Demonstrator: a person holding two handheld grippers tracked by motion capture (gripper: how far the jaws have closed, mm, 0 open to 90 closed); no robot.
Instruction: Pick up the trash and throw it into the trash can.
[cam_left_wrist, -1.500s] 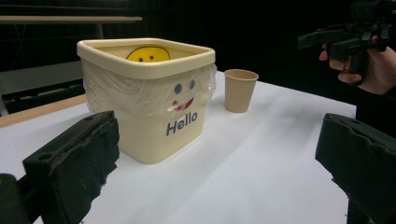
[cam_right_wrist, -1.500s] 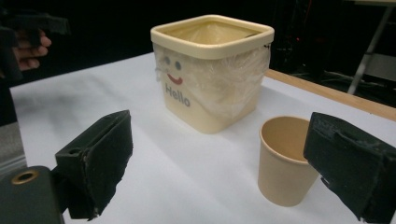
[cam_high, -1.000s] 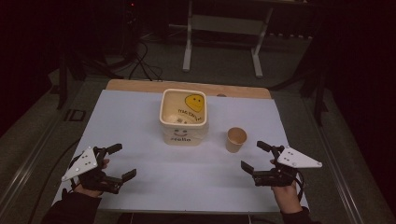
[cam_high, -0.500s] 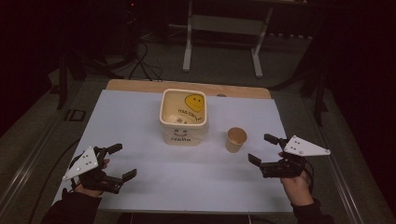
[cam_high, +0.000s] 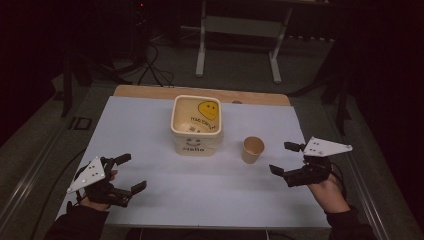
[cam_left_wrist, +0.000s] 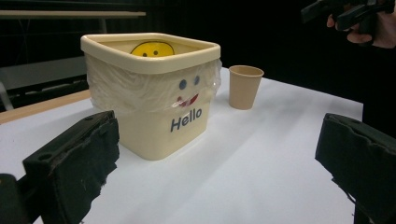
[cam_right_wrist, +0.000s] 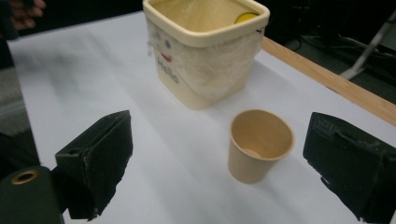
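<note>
A white surface (cam_high: 150, 130) sits in a dark room. The right gripper (cam_high: 287, 159) has its fingers spread wide and empty, aimed at the upright paper cup (cam_high: 253, 149) just beyond them. The left gripper (cam_high: 128, 173), fingers likewise apart, holds nothing. Left of the cup stands a cream "Hello" tub (cam_high: 197, 125).

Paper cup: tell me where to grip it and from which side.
Grip the paper cup across its upper wall, just under the rim, coming level from the right gripper's side. It stands upright, open and empty, apart from the bucket, and its thin wall probably crushes easily, so close gently.
</note>
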